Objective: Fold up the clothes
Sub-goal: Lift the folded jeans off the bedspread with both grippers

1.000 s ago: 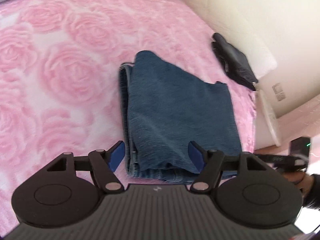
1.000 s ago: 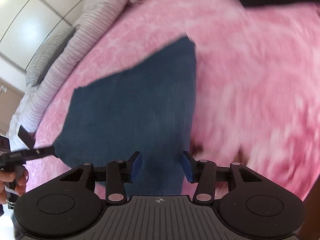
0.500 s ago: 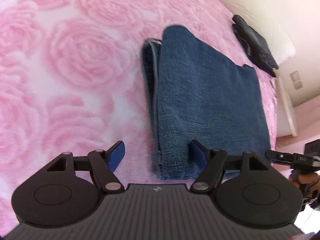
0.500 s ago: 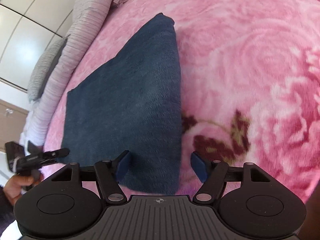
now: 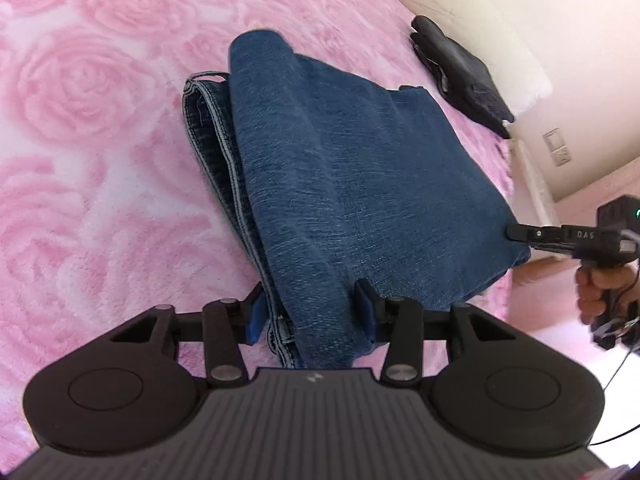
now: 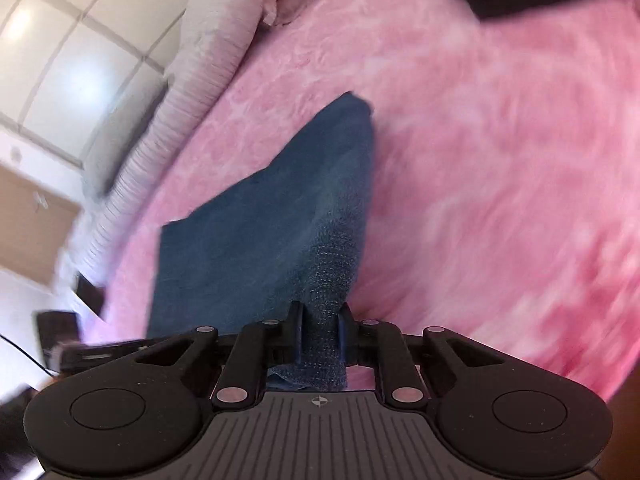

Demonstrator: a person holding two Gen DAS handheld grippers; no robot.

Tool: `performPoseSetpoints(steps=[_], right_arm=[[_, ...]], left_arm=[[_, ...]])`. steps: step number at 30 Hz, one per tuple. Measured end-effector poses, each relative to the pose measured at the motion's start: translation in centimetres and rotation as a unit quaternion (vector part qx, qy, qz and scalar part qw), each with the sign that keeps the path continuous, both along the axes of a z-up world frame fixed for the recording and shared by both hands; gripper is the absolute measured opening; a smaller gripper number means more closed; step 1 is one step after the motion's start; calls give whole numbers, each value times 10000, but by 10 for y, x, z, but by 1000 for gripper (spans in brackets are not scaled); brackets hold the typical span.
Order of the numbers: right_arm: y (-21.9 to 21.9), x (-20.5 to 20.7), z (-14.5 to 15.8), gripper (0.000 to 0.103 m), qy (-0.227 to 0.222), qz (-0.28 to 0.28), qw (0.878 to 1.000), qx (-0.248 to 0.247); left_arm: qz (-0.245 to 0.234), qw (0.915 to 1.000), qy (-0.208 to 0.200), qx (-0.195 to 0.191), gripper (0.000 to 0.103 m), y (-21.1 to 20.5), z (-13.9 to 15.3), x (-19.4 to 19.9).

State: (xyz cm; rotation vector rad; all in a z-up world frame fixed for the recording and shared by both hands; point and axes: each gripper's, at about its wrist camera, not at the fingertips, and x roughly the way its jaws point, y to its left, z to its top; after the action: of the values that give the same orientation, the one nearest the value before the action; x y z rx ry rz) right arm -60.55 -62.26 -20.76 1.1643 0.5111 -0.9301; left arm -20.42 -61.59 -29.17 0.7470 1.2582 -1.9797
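jeans (image 5: 360, 184) on bedspread (image 5: 100, 160); black garment (image 5: 460, 76) behind

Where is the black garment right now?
Left wrist view, upper right: the black garment lies on the pink blanket beyond the folded jeans, near the wall.

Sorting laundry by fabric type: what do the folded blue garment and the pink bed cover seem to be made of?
Folded blue garment: looks like denim, matte, with a diagonal weave and pale stitched seams along its edges. Pink bed cover: probably plush fleece or similar, with a soft fuzzy pile and raised rose pattern.
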Motion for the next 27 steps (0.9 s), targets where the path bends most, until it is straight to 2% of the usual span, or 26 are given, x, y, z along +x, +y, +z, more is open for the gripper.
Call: performPoseSetpoints(steps=[3,6,7,8,9,10,11,12,13,16,17,19,22,25,27], right_arm=[[0,-1,-5,17,465,226,9987,-15],[29,11,7,23,973,502,9918,-662],[40,17,12,31,1222,594,9866,-904],[50,22,15,46,1418,668,9815,-1097],[61,28,18,55,1591,735,9763,-1270],[70,34,20,70,1764,832,9703,-1430],[80,42,20,72,1929,967,9633,-1597],[87,51,20,72,2053,1113,9570,-1721],[92,60,17,72,2147,1305,9509,-1805],[106,89,6,72,2441,1963,9260,-2106],[111,99,1,72,2566,2202,9142,-2232],[116,116,-11,72,2750,2599,8934,-2423],[119,131,-31,72,2959,2972,8701,-2588],[119,138,-51,72,3224,3232,8467,-2734],[121,143,-60,72,3358,3359,8320,-2866]], left_arm=[[290,9996,38,8,48,4,2,14],[93,9973,-466,-565,48,21,29,19],[-52,9938,-710,-855,47,30,42,17],[-213,9887,-937,-1148,44,40,53,15],[-475,9808,-1207,-1456,44,51,61,9],[-736,9705,-1473,-1760,45,62,68,3],[-1001,9577,-1738,-2063,46,73,76,-4],[-1377,9384,-2049,-2417,49,86,78,-14],[-1807,9121,-2381,-2806,51,99,78,-27],[-2823,8117,-3212,-3978,57,138,55,-62],[-3018,7919,-3309,-4152,61,143,44,-71],[-3395,7499,-3489,-4479,61,152,21,-89],[-3661,7100,-3927,-4557,62,149,-12,-109],[-3587,6912,-4138,-4715,62,146,-30,-124],[-3606,6747,-4240,-4847,62,146,-37,-132]])
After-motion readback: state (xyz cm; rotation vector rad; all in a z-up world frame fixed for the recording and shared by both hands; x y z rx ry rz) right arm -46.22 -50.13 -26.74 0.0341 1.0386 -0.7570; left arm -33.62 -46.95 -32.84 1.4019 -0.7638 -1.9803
